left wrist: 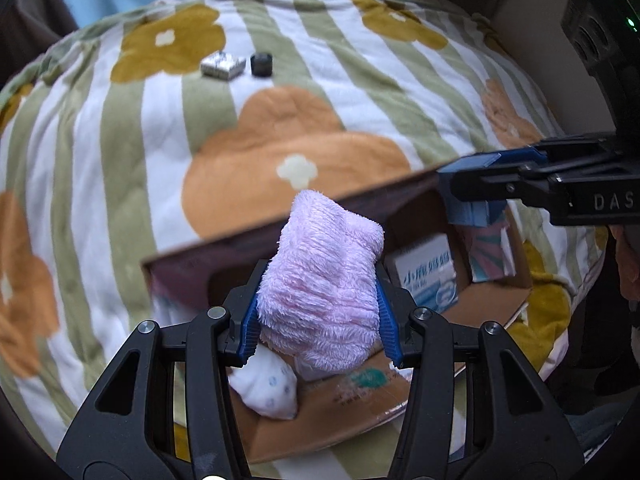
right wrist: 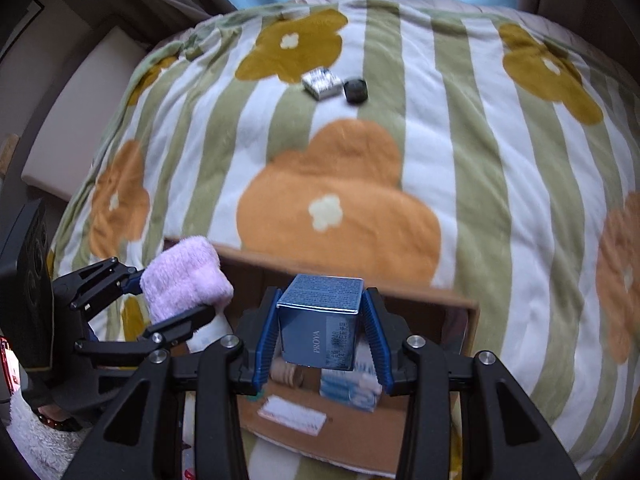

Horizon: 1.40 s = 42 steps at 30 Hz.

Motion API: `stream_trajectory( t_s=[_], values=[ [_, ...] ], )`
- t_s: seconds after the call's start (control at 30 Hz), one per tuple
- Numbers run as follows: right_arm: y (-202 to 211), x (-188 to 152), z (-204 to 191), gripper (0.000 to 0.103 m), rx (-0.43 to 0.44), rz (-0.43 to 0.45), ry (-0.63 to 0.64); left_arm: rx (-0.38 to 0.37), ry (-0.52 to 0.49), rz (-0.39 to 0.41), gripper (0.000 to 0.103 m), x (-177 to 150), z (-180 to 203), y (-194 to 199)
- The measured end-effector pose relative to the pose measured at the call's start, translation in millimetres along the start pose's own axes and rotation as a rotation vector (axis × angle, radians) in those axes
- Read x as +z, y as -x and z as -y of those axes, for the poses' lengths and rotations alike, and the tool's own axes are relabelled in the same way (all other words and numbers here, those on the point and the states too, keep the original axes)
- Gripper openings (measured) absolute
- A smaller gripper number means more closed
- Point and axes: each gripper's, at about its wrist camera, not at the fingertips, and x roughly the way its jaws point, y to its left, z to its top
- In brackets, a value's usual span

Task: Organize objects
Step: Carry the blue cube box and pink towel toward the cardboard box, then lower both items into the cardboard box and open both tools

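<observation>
Cardboard, brown and open-topped, makes up the shallow box (left wrist: 492,300) lying on the green-and-white striped flower-print blanket (left wrist: 120,152) that covers the bed, and both grippers hang over it with loads. The left gripper (left wrist: 318,316) has its blue-padded jaws clenched on a fluffy pink rolled towel (left wrist: 324,280), held above the box's left part; in the right wrist view the same towel (right wrist: 182,280) shows just beside the box's far wall. The right gripper (right wrist: 322,334) grasps a small blue rectangular carton printed "PROYA" (right wrist: 320,324) between its jaws, lifted over the box's middle.

Some sorting already looks done. Inside the box lie a white-and-blue printed packet (left wrist: 428,280), a white cloth bundle with blue dots (left wrist: 268,392) near the left gripper, and a colourful striped packet (left wrist: 488,248) toward the right end. A flat white label or card (right wrist: 292,414) rests on the box floor or its near flap; which, I cannot tell.

Left to do, by my reading: lower the towel and the blue carton into the box and let go, then fetch the two things well apart from it at the blanket's far side, a small silvery-white square packet (right wrist: 322,83) and, just beside it, a small dark round object (right wrist: 355,90). I would call the task a little past halfway.
</observation>
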Motion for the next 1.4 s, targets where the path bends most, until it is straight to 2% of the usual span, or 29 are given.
stream_trajectory(
  t_s=[0.13, 0.37, 0.7, 0.73, 0.77, 0.8, 0.83, 0.87, 0.9, 1.03, 1.4],
  values=[
    [-21.1, -24.6, 7.1, 0.038, -0.009, -0.043, -0.01, -0.004, 0.023, -0.024, 0.045, -20.8, 3.2, -17.9],
    [-41.7, -48.3, 15.2, 0.038, -0.011, -0.081, -0.033, -0.017, 0.065, -0.063, 0.045, -44.8, 0.6, -42.6],
    [-33.1, -50.7, 17.5, 0.038, -0.013, -0.066, -0.053, -0.023, 0.057, -0.062, 0.045, -39.1, 3.5, -33.3],
    [-32.0, -49.7, 15.2, 0.038, -0.008, -0.063, -0.044, -0.019, 0.055, -0.058, 0.046, -36.2, 4.3, -31.0],
    [-30.1, -48.2, 12.2, 0.04, -0.002, -0.055, -0.034, -0.002, 0.053, -0.057, 0.055, -32.6, 6.0, -28.9],
    [-27.4, -46.5, 9.8, 0.046, -0.001, -0.043, -0.029, 0.014, 0.052, -0.062, 0.064, -30.6, 6.7, -28.1],
    [-24.3, -45.0, 8.2, 0.053, -0.011, -0.028, -0.026, 0.033, 0.049, -0.062, 0.096, -28.9, 7.0, -27.1],
    [-20.3, -43.2, 7.6, 0.076, -0.041, -0.012, -0.027, 0.038, 0.044, -0.048, 0.103, -28.2, 7.6, -24.6],
    [-17.9, -42.1, 8.4, 0.088, -0.059, 0.0, -0.03, 0.026, 0.037, -0.04, 0.103, -28.0, 8.2, -23.5],
    [-13.9, -41.1, 16.1, 0.089, -0.094, 0.003, -0.048, 0.032, 0.031, -0.043, 0.103, -29.7, 7.7, -26.4],
    [-20.4, -45.9, 21.7, 0.089, -0.083, -0.03, -0.075, 0.012, 0.043, -0.051, 0.103, -40.6, 4.0, -23.5]
  ],
)
